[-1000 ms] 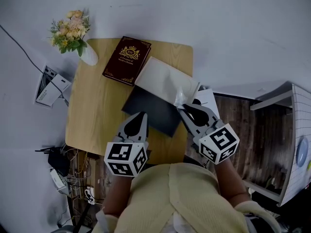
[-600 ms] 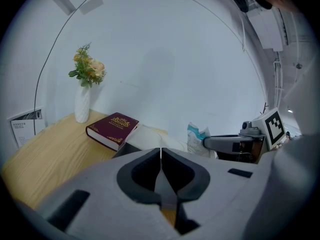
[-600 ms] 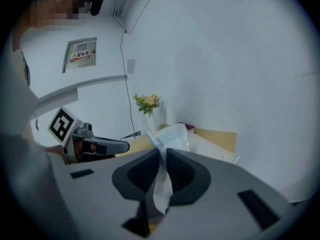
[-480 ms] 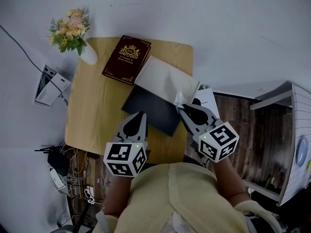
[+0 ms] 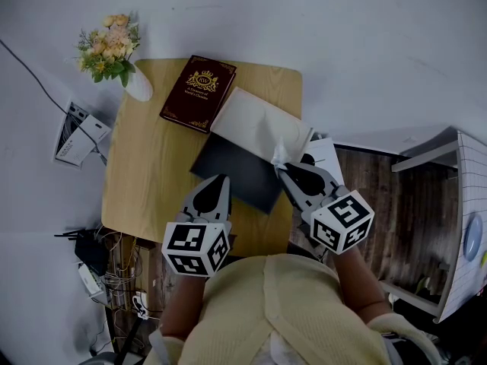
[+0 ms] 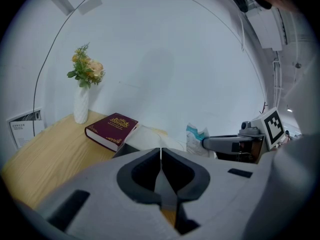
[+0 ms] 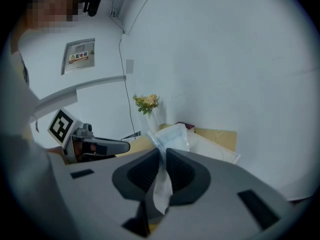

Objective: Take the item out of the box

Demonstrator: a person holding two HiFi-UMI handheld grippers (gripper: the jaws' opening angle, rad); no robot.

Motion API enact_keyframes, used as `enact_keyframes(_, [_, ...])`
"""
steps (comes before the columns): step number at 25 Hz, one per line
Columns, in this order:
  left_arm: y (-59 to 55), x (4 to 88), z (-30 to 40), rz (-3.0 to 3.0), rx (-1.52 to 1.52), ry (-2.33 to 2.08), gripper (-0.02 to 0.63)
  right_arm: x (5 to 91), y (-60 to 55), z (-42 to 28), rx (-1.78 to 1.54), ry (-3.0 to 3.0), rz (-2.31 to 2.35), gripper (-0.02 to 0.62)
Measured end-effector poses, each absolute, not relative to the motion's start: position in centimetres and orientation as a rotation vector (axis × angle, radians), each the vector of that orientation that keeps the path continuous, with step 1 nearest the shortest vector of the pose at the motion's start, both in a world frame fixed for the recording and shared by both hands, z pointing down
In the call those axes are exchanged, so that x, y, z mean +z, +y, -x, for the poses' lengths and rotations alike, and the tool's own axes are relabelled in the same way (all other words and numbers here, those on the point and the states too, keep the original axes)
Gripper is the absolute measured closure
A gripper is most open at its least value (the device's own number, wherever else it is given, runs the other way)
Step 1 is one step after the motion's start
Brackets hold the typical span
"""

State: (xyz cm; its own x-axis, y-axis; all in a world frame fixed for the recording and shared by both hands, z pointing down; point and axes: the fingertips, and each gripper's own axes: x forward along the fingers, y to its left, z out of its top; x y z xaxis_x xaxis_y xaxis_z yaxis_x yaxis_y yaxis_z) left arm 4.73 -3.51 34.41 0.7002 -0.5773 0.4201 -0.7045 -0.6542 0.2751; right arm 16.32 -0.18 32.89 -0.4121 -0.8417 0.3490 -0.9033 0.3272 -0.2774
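Now, right tool (image 7: 163, 152) pinching packet (image 7: 175, 134) (plastic), left tool (image 6: 160, 153) closed

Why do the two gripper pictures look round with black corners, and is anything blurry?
Left gripper view: a wide-angle lens makes the circle, straight lines bow, and the left gripper, close to the lens, looks soft. Right gripper view: same circle; the clear packet pinched in the right gripper looks slightly soft; the mosaic patch was laid on afterwards. Head view: even, soft light, dim corners.
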Motion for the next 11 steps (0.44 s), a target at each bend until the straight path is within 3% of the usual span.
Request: enact_keyframes(11, [-3.48,34.33,-4.82,-2.493,0.416,-0.989,0.578,33.0,-0.28,-16.0,0.666,-2.452,-1.593,0.538])
